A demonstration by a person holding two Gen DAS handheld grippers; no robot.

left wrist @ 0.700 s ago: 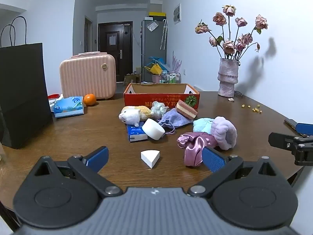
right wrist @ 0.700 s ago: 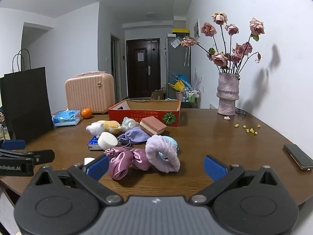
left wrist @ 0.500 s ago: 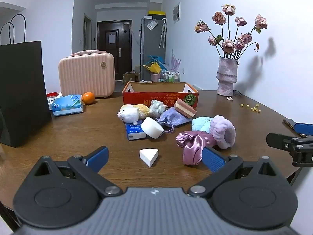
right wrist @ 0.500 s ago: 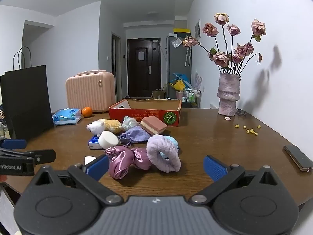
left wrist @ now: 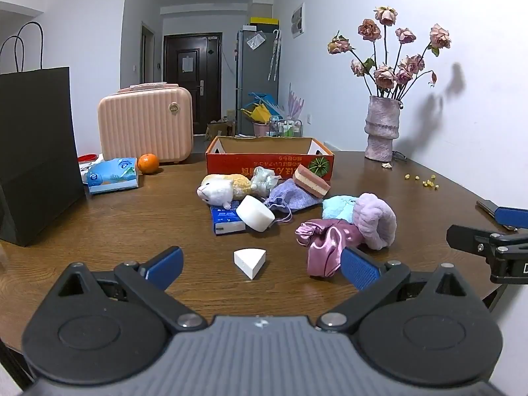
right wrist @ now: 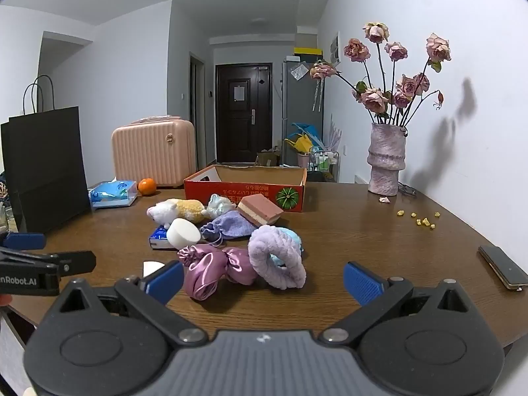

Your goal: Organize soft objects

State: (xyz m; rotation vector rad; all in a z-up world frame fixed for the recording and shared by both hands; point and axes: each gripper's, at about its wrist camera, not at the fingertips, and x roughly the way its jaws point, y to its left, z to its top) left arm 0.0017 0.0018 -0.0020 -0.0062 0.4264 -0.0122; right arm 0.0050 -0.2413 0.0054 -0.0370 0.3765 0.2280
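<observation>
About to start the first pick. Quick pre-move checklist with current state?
1. Left gripper open, nothing between the pads: ok.
2. Right gripper open, nothing held: ok.
3. Red cardboard box open on top; what its floor holds: cannot tell.
4. White wedge sponge lies alone, apart from the pile: ok.
5. Pink satin pouch touches the lilac scrunchie, so it may drag along: not ok.
6. Phone lies well off to the side of the pile: ok.
</observation>
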